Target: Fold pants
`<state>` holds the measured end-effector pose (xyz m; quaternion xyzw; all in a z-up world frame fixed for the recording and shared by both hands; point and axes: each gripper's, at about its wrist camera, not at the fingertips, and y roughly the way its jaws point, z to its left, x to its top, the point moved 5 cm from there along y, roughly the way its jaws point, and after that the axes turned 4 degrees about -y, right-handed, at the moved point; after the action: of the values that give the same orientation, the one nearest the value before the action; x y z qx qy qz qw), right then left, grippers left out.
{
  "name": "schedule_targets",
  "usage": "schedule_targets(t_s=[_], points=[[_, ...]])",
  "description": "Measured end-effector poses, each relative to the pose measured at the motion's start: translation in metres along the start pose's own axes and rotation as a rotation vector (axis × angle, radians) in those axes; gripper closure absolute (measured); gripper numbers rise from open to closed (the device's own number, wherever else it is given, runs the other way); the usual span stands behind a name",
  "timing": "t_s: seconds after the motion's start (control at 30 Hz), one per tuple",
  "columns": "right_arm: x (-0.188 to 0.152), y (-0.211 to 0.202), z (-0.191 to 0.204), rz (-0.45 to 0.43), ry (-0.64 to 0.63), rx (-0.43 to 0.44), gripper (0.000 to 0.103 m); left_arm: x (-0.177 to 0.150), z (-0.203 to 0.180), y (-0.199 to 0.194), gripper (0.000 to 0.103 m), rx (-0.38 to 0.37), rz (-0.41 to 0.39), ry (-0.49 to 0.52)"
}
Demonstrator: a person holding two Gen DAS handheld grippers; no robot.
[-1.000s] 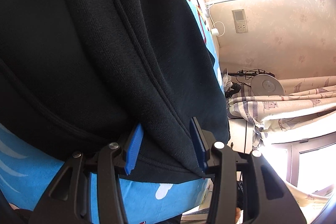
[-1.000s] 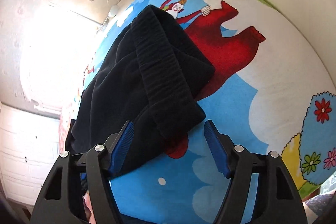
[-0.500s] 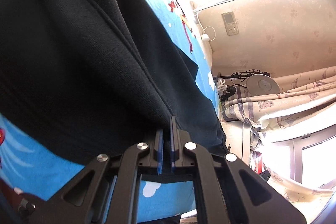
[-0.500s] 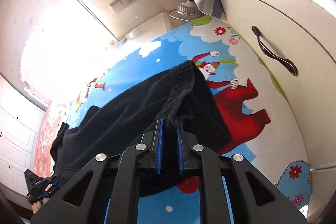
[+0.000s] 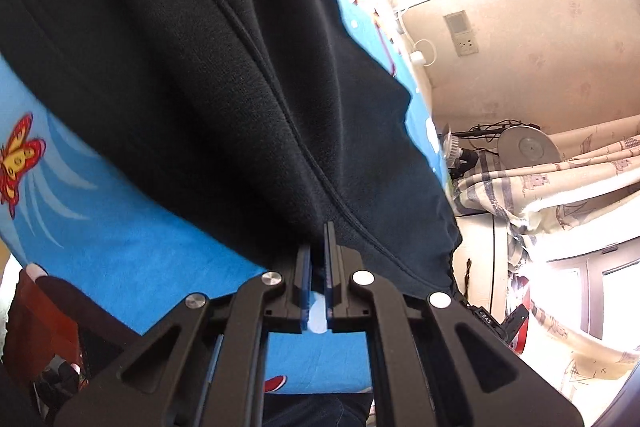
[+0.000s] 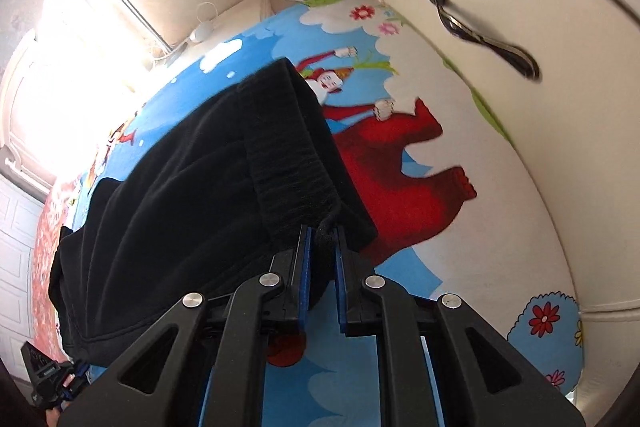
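Note:
Black fleece pants [image 5: 208,75] lie on a blue cartoon-print mat [image 5: 120,235]. My left gripper [image 5: 318,247] is shut on the hem edge of the pants, near a seam, and holds it up off the mat. In the right wrist view the pants [image 6: 192,195] stretch away to the left, with the ribbed waistband [image 6: 288,155] running toward me. My right gripper [image 6: 322,243] is shut on the near end of the waistband. The other gripper [image 6: 48,375] shows at the lower left, at the far end of the pants.
A white cabinet with a dark handle [image 6: 484,35] borders the mat on the right. A wall with a socket [image 5: 462,35], a small fan [image 5: 454,147] and patterned curtains [image 5: 560,187] stand beyond the mat. A red elephant print [image 6: 400,179] lies beside the pants.
Both grippers went from open around the pants to shut on the fabric, then lifted it; the cloth now hangs from both grips above the mat.

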<state>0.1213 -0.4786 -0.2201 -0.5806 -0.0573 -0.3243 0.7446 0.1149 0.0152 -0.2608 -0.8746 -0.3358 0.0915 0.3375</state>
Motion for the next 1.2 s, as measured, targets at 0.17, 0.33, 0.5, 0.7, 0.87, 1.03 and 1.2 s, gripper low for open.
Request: schedule_targets(t_s=[0.17,0.33,0.5,0.7,0.87,1.03,1.2], points=[[0.000,-0.003,0.010,-0.017,-0.079,-0.050,0.092,-0.006,0.010,0.006,0.098,0.027,0.009,0.010],[-0.005,0.006,0.009,-0.022,-0.112,-0.102,0.092,-0.002,0.015,0.004,0.078,0.022,0.071,-0.001],[-0.003,0.010,0.014,-0.023,-0.147,-0.152,0.091,0.055,0.007,-0.066,0.060,0.251,-0.214,0.190],[-0.003,0.010,0.013,-0.018,-0.148,-0.154,0.089,0.172,0.010,-0.060,0.042,0.713,-0.328,0.439],[-0.003,0.009,0.015,-0.017,-0.157,-0.167,0.089,0.232,0.014,-0.020,0.095,1.075,-0.317,0.674],[-0.001,0.009,0.013,-0.009,-0.154,-0.141,0.089,0.232,0.012,-0.140,0.094,0.566,-0.510,0.262],[0.001,0.010,0.015,0.001,-0.181,-0.139,0.089,0.186,0.132,-0.183,0.093,0.258,-0.468,-0.218]])
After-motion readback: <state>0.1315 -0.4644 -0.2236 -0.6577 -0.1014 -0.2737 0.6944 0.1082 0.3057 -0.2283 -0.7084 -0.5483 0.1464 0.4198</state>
